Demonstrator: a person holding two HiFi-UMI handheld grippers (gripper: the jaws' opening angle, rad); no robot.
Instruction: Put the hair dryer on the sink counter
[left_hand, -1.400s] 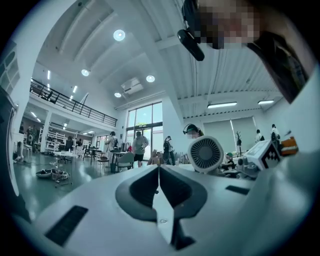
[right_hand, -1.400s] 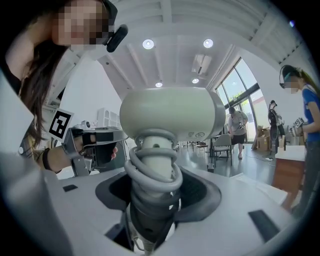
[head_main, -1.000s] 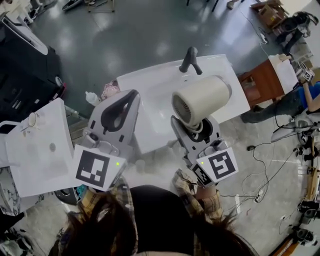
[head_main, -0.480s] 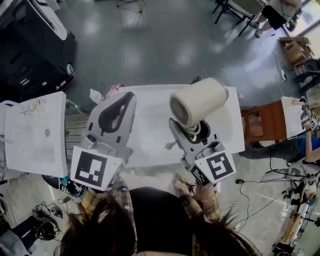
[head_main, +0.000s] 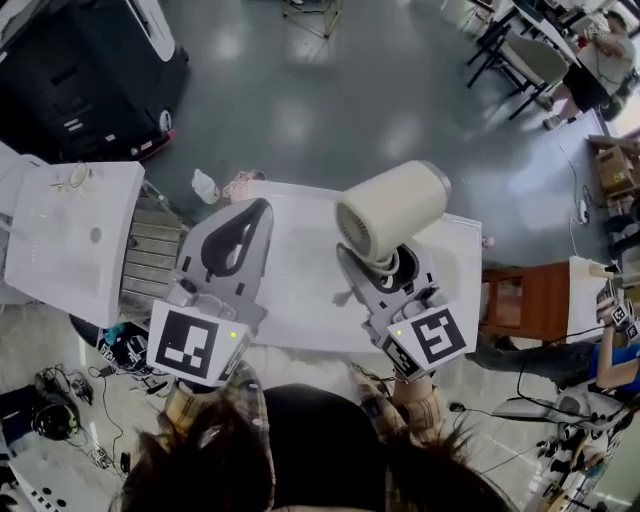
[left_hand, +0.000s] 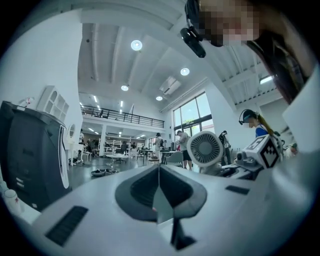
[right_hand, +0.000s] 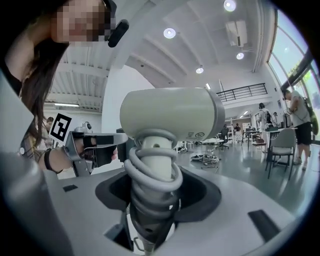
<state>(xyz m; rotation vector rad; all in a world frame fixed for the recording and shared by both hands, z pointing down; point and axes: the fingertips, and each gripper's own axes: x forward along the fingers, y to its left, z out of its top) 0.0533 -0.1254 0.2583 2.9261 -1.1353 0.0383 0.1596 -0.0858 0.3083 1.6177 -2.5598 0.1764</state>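
Hair dryer (head_main: 392, 210) cream-beige all over, grille the same tone. Its cord (right_hand: 152, 175) pale grey, coiled. Left claw (head_main: 262, 207) and right claw (head_main: 388, 266): light grey shells, dark charcoal inner pads. Marker cubes (head_main: 192, 345) carry black-and-white square patterns, with a small green light on each. Tabletop (head_main: 300, 300) plain white. Floor (head_main: 300, 100) dark grey, glossy, with pale light spots. Sleeves (head_main: 372, 395) tan-and-brown plaid. Small table (head_main: 525, 300) reddish brown. Big machine (head_main: 90, 60) black.
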